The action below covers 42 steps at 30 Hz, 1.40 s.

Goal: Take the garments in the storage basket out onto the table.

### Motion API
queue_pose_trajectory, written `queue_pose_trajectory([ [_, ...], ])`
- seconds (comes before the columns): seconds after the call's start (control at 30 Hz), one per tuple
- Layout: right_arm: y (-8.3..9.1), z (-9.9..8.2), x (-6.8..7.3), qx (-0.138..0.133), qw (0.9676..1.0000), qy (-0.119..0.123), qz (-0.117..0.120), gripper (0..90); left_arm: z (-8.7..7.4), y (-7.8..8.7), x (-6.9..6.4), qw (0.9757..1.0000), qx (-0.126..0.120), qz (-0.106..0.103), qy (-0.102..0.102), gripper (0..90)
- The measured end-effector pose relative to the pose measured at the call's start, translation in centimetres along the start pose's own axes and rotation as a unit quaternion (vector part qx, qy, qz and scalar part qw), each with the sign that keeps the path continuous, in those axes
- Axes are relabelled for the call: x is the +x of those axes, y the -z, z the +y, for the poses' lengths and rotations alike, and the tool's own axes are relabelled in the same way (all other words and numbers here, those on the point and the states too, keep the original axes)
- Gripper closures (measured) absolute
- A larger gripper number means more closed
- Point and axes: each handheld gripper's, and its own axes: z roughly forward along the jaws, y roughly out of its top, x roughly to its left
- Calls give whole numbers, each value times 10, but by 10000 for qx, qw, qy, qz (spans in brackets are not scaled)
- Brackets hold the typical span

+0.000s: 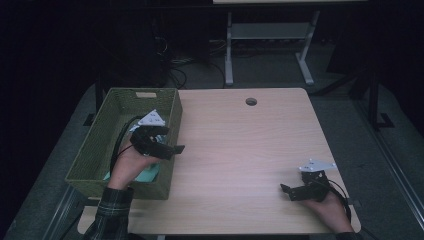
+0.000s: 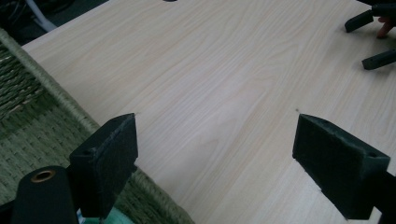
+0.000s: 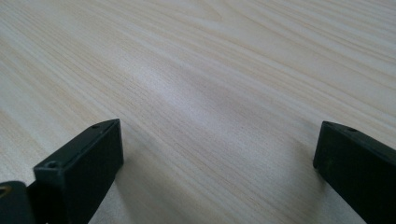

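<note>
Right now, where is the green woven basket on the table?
In the high view, the green woven basket stands at the table's left edge, under the left gripper, which hangs over its right wall.

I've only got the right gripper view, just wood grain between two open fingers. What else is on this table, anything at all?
Observer: A green woven basket stands along the left side of the table, with something pale teal lying inside it. I can't tell what that is.
Operator: And where's the left gripper?
Observer: The left gripper hangs over the basket's right-hand wall. Its fingers are wide open, hold nothing and point across the table toward yours.
</note>
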Motion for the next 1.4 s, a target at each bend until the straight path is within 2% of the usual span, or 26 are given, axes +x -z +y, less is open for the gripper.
queue_pose_trajectory([
  [0.37, 0, 0, 0, 1, 10000, -2, -1, 11, -6, 9, 9, 9998, -31, 111, 132, 136],
  [0.63, 0, 0, 0, 2, 10000, -1, 0, 11, -13, 19, 19, 9994, -65, 273, 214, 136],
  [1.4, 0, 0, 0, 2, 10000, -2, 0, 11, -33, 36, 44, 9969, -28, 617, 482, 139],
])
